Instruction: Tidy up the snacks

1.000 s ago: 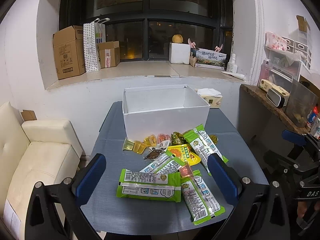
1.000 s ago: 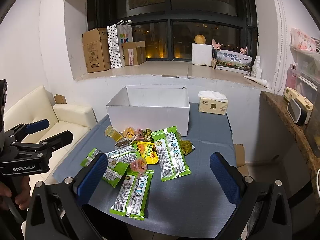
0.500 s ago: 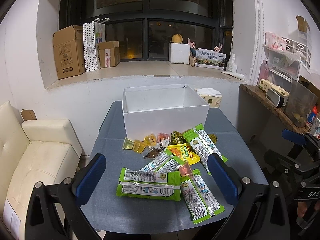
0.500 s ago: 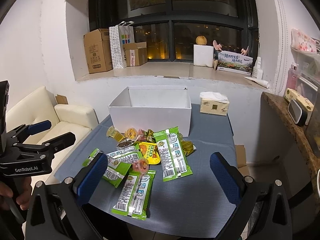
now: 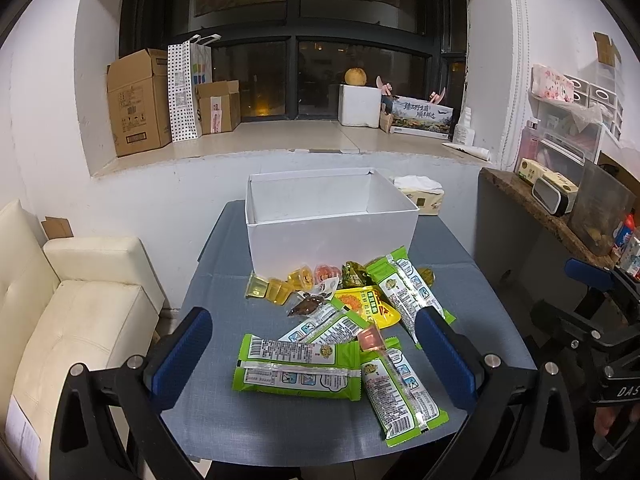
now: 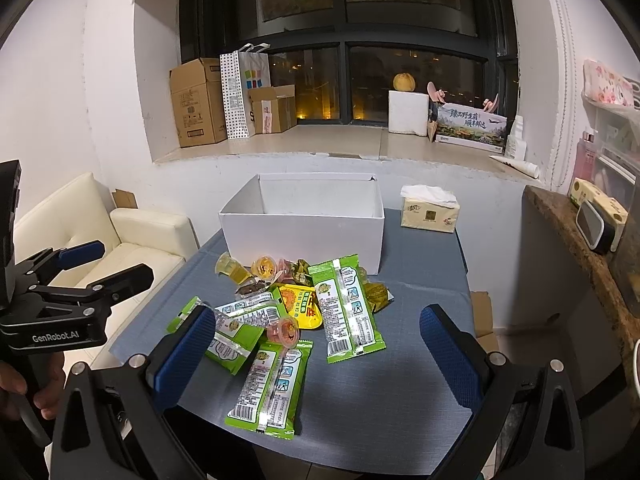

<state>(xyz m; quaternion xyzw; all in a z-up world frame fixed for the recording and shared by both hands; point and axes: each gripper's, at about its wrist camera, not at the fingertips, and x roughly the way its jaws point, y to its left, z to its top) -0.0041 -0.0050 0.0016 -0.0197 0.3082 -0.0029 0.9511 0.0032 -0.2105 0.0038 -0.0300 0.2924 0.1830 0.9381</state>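
Right tongs [image 6: 316,354] edged nearer snacks [image 6: 304,312], jaws wide, empty

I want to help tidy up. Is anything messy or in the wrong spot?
Yes. The snacks lie in a jumbled heap on the table, overlapping at odd angles, while the white box behind them looks empty. A small pink jelly cup sits tipped on a green packet.

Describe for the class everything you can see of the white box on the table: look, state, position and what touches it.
The white box is a rectangular, open-topped container, apparently of card, with plain matt walls. No contents show, though its floor is hidden. It stands upright on the grey table, at the far side near the wall. Small jelly cups and wrapped snacks lie at the foot of its front wall; contact is unclear. A tissue pack sits just beyond its right corner.
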